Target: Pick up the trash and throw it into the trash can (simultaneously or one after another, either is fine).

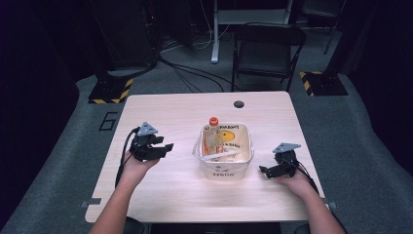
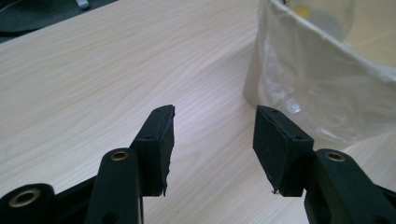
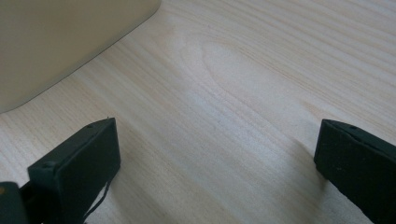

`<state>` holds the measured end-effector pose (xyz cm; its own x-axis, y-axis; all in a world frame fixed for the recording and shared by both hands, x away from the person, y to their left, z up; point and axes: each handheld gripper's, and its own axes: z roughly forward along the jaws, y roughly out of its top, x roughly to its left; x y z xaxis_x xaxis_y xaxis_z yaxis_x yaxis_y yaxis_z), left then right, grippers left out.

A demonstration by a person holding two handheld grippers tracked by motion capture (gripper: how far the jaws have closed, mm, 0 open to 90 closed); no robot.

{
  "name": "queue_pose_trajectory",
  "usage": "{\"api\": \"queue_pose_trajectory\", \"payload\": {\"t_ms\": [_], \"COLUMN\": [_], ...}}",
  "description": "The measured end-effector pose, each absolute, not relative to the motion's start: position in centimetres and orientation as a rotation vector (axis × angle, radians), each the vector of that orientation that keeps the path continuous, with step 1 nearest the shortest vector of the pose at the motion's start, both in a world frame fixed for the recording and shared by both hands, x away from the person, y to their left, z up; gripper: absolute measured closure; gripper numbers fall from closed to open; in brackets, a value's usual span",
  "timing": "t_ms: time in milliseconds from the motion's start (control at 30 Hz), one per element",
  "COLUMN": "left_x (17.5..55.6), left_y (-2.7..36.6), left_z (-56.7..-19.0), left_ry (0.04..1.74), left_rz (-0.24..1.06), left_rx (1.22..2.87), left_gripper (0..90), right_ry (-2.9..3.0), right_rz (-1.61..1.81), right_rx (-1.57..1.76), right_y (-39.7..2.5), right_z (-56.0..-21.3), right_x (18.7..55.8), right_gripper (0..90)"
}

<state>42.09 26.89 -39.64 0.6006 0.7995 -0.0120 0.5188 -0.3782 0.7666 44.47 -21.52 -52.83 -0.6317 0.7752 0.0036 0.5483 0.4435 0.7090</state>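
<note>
The left gripper (image 1: 168, 146) hovers over the left half of the wooden table (image 1: 160, 109), its 2 jaws spread apart with nothing between them; in the left gripper view (image 2: 214, 140) they point at bare wood just beside the pale, plastic-lined wall of the container (image 2: 322, 93). The right gripper (image 1: 263, 170) sits over the right half of the table, jaws released wide and empty, and in the right gripper view (image 3: 215, 158) they frame plain tabletop, with a corner of the container (image 3: 60, 42) near the upper left. Between the 2 grippers, near the table's middle, stands the cream square container (image 1: 227, 170), touching neither gripper. Inside it a clear bottle (image 1: 212, 139) with an orange cap leans against the back wall. Beyond the table a dark folding chair (image 1: 268, 48) stands on the grey floor.
</note>
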Motion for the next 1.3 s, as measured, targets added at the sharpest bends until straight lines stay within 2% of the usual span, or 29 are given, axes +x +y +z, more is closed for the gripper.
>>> {"api": "queue_pose_trajectory", "payload": {"t_ms": [433,1300], "left_x": [41.6,41.4], "left_y": [30.2,32.9], "left_z": [-43.0,-48.9], "left_ry": [1.124,1.212], "left_rz": [0.467,0.455], "left_rx": [1.987,1.992], "left_gripper": [47.8,43.1], "right_ry": [2.381,2.375], "right_rz": [0.989,0.991], "right_rx": [1.135,1.136], "right_y": [-21.5,-21.5], "right_z": [-52.8,-52.8], "right_x": [44.4,44.3], "right_gripper": [0.0,0.0]}}
